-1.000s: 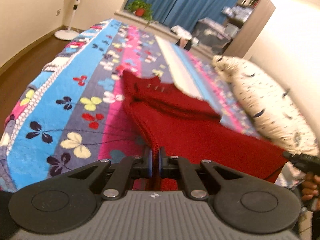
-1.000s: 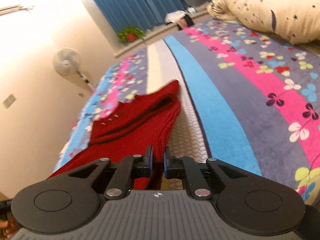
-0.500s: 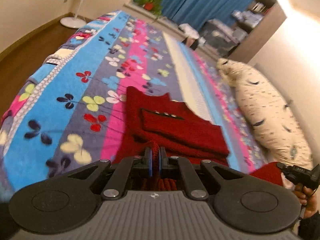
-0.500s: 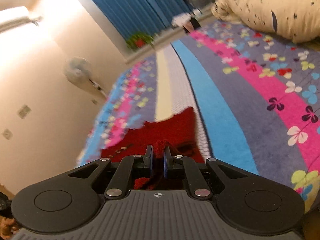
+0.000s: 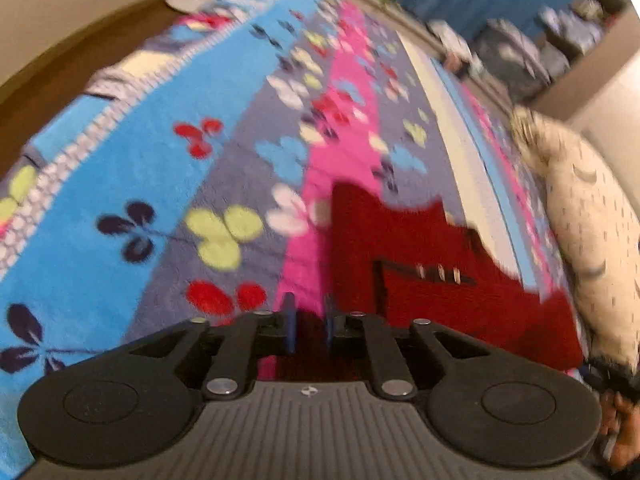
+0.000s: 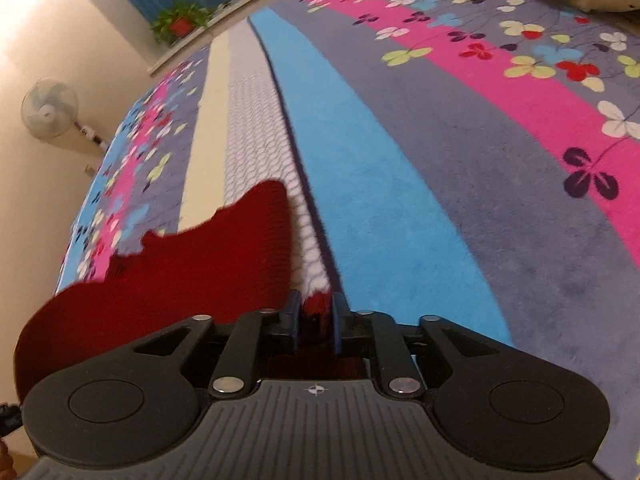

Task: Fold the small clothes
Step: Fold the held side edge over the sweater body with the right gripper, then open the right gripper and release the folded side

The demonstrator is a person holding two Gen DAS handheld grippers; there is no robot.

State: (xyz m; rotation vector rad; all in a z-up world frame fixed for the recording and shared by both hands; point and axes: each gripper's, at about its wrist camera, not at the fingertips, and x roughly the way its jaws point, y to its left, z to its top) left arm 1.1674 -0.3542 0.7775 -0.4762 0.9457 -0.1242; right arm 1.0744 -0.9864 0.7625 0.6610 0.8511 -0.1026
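A dark red knit garment [image 5: 420,248] lies folded on the striped flower-print blanket [image 5: 180,160], with a row of small buttons showing on its upper layer. My left gripper [image 5: 308,320] is low over the garment's near left edge. Its jaws are opening, a gap shows between the blue pads, and the red cloth lies under them. In the right wrist view the garment [image 6: 192,280] spreads to the left. My right gripper [image 6: 316,312] is at its near right corner, jaws opening, and a bunch of red knit still touches both pads.
A cream patterned pillow [image 5: 592,232] lies along the bed's right side, with a hand [image 5: 620,420] below it. A standing fan [image 6: 50,108] is by the wall, and a potted plant [image 6: 180,20] stands on the sill before blue curtains. Brown floor [image 5: 60,72] borders the bed's left edge.
Both grippers have come forward and down, carrying the garment's near edge over onto the rest of it. Their jaws, tightly shut before, now stand slightly apart.
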